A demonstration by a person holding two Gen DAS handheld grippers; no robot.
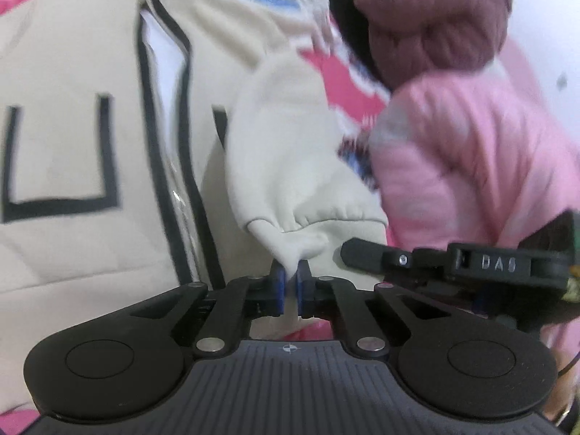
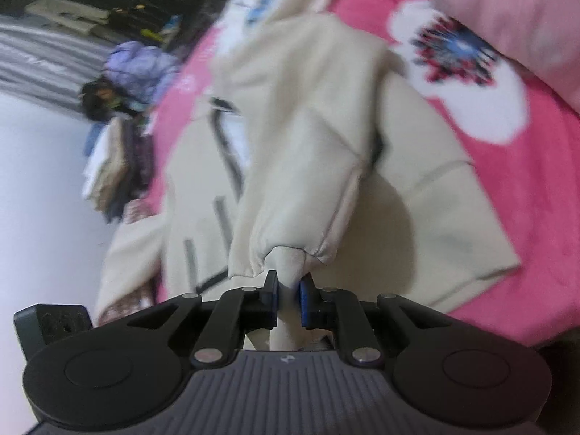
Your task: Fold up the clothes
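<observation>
1. The left gripper [image 1: 291, 272] was clamped on the cuff of a cream sleeve [image 1: 290, 166], its blue pads [image 1: 278, 282] pinching a small peak of the fabric between them.
2. That sleeve belonged to a cream zip-up jacket [image 1: 72, 145] with dark trim lines, which lay spread on a pink blanket [image 1: 348, 76] covering the bed.
3. In the left wrist view the jacket's zipper [image 1: 174, 152] ran up the middle of the garment, just left of the held sleeve.
4. The right gripper [image 2: 289, 288] was likewise closed on a cuff [image 2: 290, 261], with a fold of cream fabric squeezed between its pads and hanging down behind them.
5. From the right wrist view the sleeve [image 2: 308, 145] rose from the jacket body toward the gripper, lifted clear of the pink blanket [image 2: 507, 188].
6. A white flower print [image 2: 460, 72] on the blanket showed just beside the jacket's right edge.
7. The right gripper [image 1: 453, 264] also appeared in the left wrist view, just to the right of the left one.
8. A pink padded garment [image 1: 471, 152] and a maroon one [image 1: 435, 29] lay near the jacket.
9. A blurred pile of other clothes [image 2: 119, 152] sat at the bed's far edge.
</observation>
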